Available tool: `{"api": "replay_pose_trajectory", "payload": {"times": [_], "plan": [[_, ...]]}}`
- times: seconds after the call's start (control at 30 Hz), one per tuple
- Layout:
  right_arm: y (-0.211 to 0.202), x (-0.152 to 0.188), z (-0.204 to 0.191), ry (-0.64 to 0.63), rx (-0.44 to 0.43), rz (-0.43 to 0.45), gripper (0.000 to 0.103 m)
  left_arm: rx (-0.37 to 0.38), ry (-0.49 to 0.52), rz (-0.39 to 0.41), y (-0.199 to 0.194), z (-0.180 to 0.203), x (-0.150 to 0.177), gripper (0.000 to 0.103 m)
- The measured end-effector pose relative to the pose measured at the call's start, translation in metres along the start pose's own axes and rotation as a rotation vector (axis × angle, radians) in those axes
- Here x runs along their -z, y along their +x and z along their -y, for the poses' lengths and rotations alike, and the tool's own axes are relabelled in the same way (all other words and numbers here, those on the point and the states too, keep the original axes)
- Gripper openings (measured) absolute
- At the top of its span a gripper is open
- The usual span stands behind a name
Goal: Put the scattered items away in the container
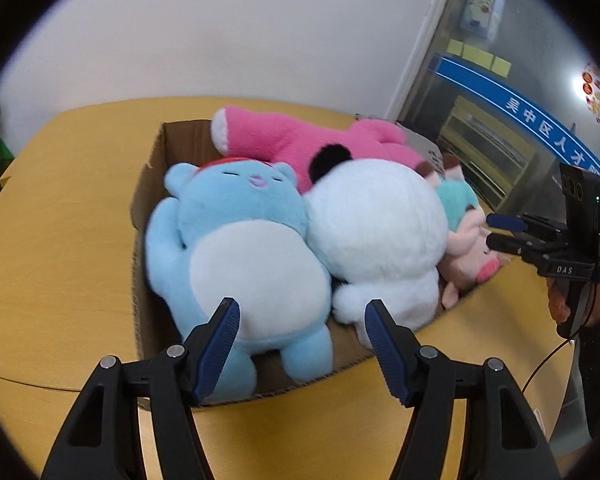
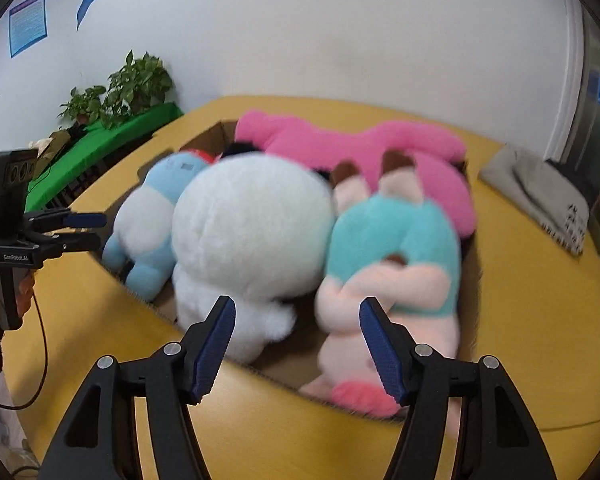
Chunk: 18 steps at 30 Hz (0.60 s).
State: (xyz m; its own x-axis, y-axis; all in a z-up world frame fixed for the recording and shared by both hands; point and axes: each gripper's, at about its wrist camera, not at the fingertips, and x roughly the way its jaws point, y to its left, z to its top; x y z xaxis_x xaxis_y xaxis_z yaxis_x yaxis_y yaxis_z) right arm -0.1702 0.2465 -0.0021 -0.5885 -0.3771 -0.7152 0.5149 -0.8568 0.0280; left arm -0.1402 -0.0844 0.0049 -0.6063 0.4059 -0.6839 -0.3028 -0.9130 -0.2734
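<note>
Left tool point(image 1: 299, 309): fingers spread wide, nothing between them, poised over the near rim of the cardboard box point(image 1: 152, 184). Right tool point(image 2: 296, 307): likewise spread and empty, above the box's near edge on its own side.

Box sits on the yellow tabletop point(image 1: 60, 216). Contents: blue plush point(image 1: 236, 248), white plush point(image 1: 380, 236), pink plush point(image 1: 300, 136) across the back, teal-and-pink plush point(image 2: 392, 264) drooping over the near rim.

Progress, judged: all four visible toys are in the box; no loose toy shows on the tabletop. A grey folded cloth point(image 2: 536, 196) lies beside the box; unclear whether it counts. Task appears essentially finished, perhaps barring tucking in the teal-and-pink plush.
</note>
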Motion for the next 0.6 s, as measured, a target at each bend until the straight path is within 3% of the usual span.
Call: {"api": "replay_pose_trajectory", "payload": {"times": [0.17, 0.23, 0.4, 0.47, 0.6], "plan": [[0.017, -0.010, 0.035, 0.015, 0.175, -0.014, 0.076, -0.003, 0.008, -0.031, 0.012, -0.001, 0.003, 0.065], [0.026, -0.005, 0.039, 0.027, 0.160, -0.044, 0.085, 0.007, 0.000, -0.035, 0.015, 0.000, 0.005, 0.065], [0.051, 0.009, 0.034, -0.006, 0.140, -0.118, 0.089, 0.003, -0.008, -0.033, 0.021, 0.001, 0.005, 0.065], [0.057, 0.007, 0.041, 0.039, 0.121, -0.144, 0.084, 0.008, -0.012, -0.029, 0.020, 0.001, 0.006, 0.065], [0.053, 0.003, 0.073, 0.255, -0.020, -0.169, 0.072, 0.027, -0.030, -0.013, 0.015, -0.001, 0.008, 0.065]]}}
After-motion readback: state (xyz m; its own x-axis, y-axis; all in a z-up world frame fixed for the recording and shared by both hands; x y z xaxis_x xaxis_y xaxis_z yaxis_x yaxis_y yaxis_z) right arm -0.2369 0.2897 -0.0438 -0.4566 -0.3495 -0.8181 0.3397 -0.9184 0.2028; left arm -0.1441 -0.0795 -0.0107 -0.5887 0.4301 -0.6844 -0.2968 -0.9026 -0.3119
